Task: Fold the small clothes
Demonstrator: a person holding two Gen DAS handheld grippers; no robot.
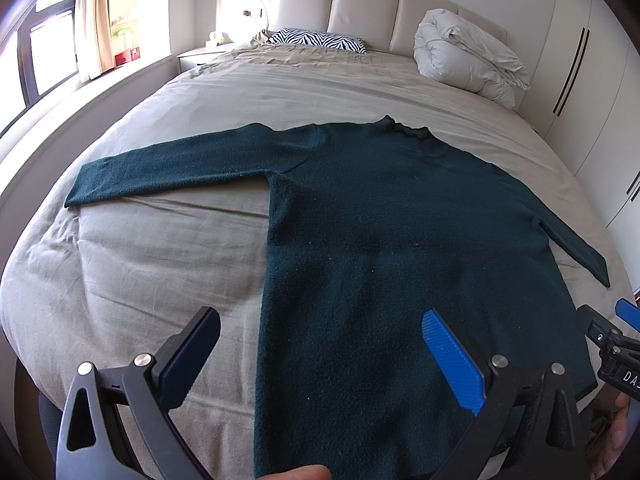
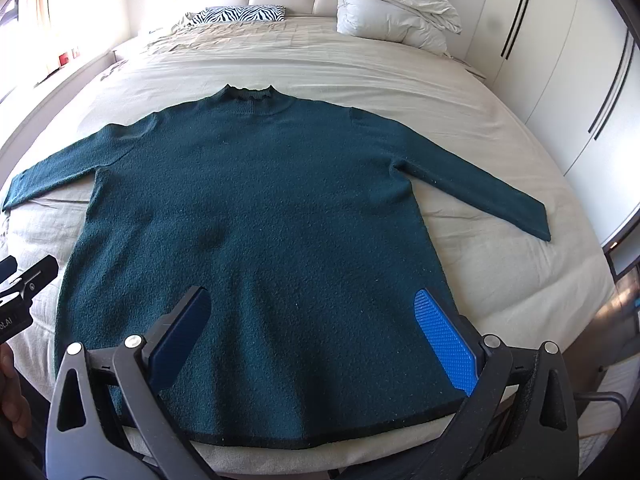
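A dark green long-sleeved sweater (image 1: 400, 240) lies flat on the bed, collar away from me, both sleeves spread out; it also shows in the right wrist view (image 2: 256, 220). My left gripper (image 1: 320, 344) is open and empty, hovering over the sweater's lower left edge. My right gripper (image 2: 312, 328) is open and empty, above the sweater's hem, near the lower right part. The right gripper's tip shows at the right edge of the left wrist view (image 1: 616, 332). The left gripper shows at the left edge of the right wrist view (image 2: 20, 284).
The bed is covered with a beige sheet (image 1: 140, 264). A zebra-pattern pillow (image 1: 316, 40) and a bundled white duvet (image 1: 464, 56) lie by the headboard. White wardrobes (image 2: 560, 80) stand on the right, a window (image 1: 44, 52) on the left.
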